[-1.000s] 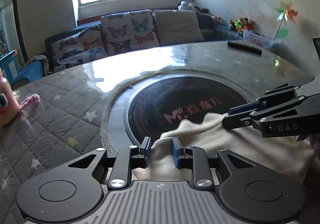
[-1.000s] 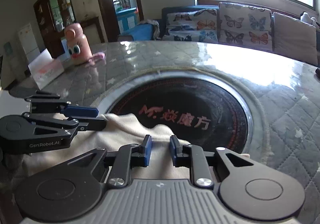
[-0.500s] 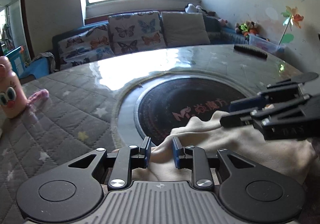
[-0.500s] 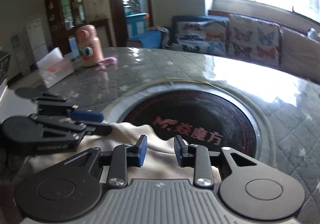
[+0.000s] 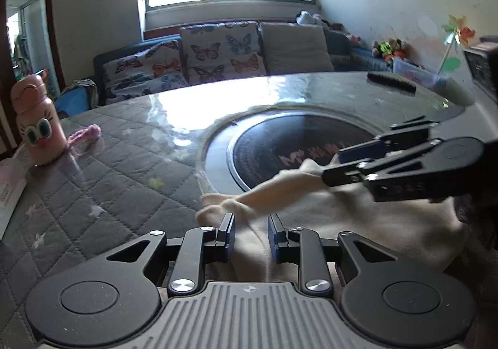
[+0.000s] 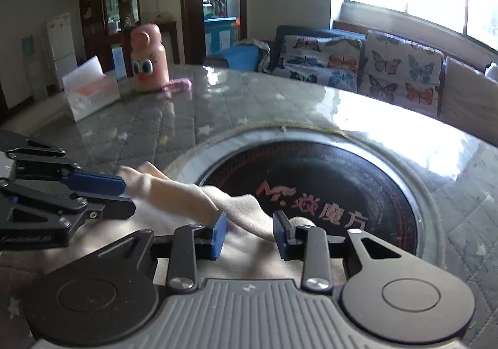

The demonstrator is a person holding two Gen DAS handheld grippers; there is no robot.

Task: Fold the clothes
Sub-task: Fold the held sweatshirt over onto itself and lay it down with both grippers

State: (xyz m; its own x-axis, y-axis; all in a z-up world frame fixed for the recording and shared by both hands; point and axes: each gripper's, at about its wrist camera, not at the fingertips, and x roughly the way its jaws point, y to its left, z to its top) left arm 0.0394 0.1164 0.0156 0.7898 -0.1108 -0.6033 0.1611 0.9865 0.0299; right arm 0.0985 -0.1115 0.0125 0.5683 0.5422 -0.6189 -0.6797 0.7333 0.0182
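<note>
A cream cloth [image 5: 358, 224] lies bunched at the near edge of the table, partly over the black round hotplate [image 5: 295, 143]. My left gripper [image 5: 250, 232] is shut on a fold of it, which fills the narrow gap between the pads. In the right wrist view the left gripper [image 6: 127, 196] comes in from the left with the cloth [image 6: 249, 255] running out of its tips. My right gripper [image 6: 249, 232] has its jaws opening; a ridge of cloth lies loosely between them. The left wrist view shows the right gripper [image 5: 331, 167] at the far end of that ridge.
The table wears a grey quilted cover [image 5: 109, 187] under a glossy sheet. A pink cartoon bottle [image 6: 149, 59], a tissue box [image 6: 90, 90] and a small pink item [image 5: 84, 135] stand at the far left. A dark bar-shaped object [image 5: 390, 81] lies far right. A sofa [image 5: 218, 53] is behind.
Both grippers have shifted left along the table, drawing the cloth's edge off the hotplate onto the quilted cover. The right jaws have widened around the cloth. The left jaws look the same.
</note>
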